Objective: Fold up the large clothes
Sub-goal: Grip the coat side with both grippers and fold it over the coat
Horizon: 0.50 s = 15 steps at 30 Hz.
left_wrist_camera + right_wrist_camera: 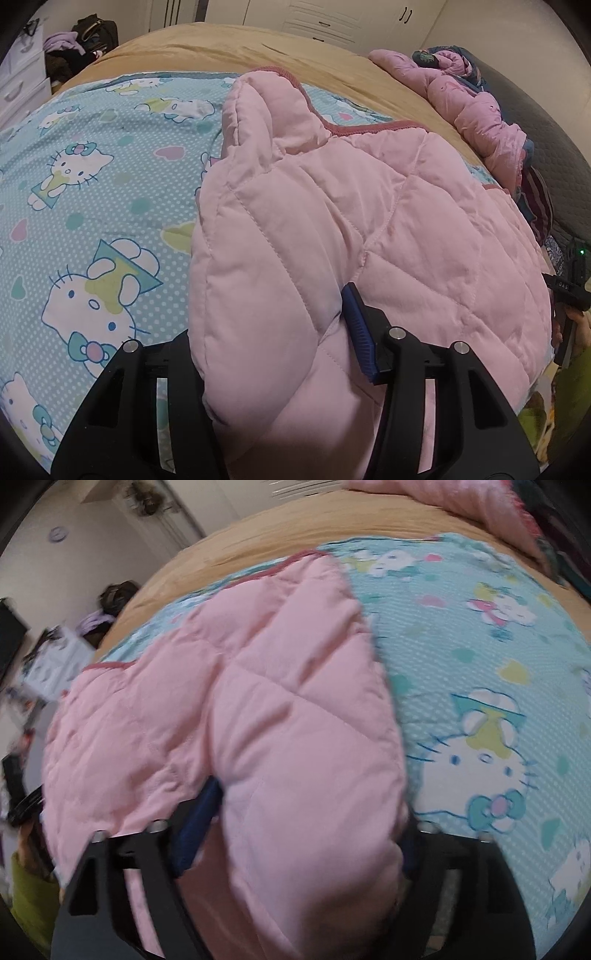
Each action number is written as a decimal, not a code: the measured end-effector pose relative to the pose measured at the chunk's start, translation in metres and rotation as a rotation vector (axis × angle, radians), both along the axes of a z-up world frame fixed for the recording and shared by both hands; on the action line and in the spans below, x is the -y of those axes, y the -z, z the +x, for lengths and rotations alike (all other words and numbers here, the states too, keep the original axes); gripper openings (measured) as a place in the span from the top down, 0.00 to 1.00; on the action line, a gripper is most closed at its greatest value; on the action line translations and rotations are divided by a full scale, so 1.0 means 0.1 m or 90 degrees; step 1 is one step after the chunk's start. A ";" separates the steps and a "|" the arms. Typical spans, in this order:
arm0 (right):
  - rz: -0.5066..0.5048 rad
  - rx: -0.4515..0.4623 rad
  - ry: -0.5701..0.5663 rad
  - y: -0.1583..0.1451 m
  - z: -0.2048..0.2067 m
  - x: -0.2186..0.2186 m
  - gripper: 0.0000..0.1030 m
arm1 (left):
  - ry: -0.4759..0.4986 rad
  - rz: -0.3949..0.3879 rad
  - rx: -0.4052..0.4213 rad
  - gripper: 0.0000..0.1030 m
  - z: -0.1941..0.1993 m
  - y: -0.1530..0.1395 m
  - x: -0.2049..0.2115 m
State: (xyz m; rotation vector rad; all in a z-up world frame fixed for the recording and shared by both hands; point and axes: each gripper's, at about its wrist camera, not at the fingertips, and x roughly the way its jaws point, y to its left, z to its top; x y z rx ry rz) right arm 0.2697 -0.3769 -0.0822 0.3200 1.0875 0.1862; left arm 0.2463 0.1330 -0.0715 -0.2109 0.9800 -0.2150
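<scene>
A pink quilted jacket [369,206] with a darker pink trim lies on a blue cartoon-cat bedsheet [92,184]. My left gripper [273,332] is shut on a thick fold of the jacket's near edge; its blue right pad [360,332] shows, the left finger is hidden by cloth. In the right wrist view the same jacket [240,701] fills the middle over the bedsheet [480,646]. My right gripper [306,827] is shut on another bunched fold of it; its blue left pad [199,827] shows. The view is blurred.
A tan blanket [221,48] covers the far bed. A crumpled pink and floral garment pile [472,99] lies at the back right. White drawers [18,85] and dark bags [92,33] stand at the far left. The other gripper [569,280] shows at the right edge.
</scene>
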 end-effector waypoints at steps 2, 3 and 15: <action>0.004 -0.001 0.018 -0.01 -0.03 0.00 0.09 | 0.002 0.002 -0.002 0.58 0.01 0.00 0.01; -0.001 -0.002 0.029 -0.01 -0.04 0.00 0.07 | 0.002 0.003 -0.004 0.58 0.01 0.00 0.00; -0.050 0.011 0.067 -0.16 -0.24 -0.10 0.05 | -0.010 0.015 -0.011 0.47 -0.04 -0.02 0.00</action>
